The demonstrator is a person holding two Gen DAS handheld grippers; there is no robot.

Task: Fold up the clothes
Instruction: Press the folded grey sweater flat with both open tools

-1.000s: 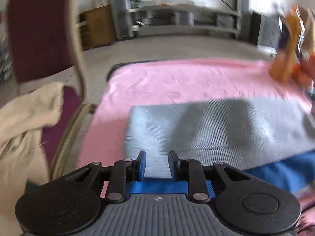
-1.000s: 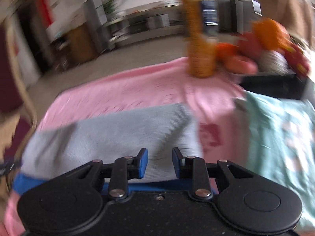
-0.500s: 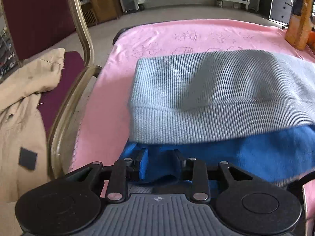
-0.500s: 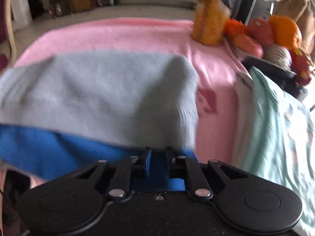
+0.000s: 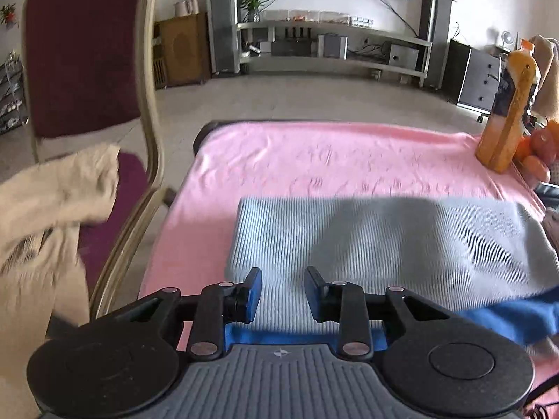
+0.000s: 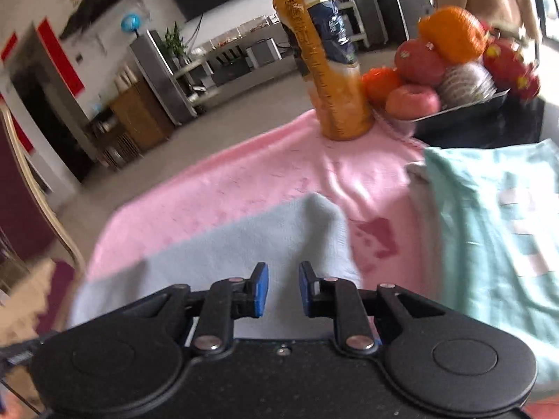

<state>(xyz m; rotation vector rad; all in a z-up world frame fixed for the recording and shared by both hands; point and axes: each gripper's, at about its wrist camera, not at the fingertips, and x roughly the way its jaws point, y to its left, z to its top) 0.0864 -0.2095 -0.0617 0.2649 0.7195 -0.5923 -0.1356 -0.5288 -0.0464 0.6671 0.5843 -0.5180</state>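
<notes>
- Both grippers hang just over the near edge of the folded stack; left gripper (image 5: 282, 291) has its fingers narrowly apart on nothing, right gripper (image 6: 283, 288) is easing open, also empty.
- Grey knit sweater (image 5: 377, 248) lies folded flat on the pink cloth (image 5: 314, 160) covering the worktop, a blue garment (image 5: 506, 317) peeking out underneath.
- Juice bottle (image 6: 325, 59) and fruit bowl (image 6: 454, 111) are parked at the far corner, presumably to keep the folding space free.

Folded grey ribbed garment (image 5: 384, 248) flat atop blue layer (image 5: 517, 317).
</notes>
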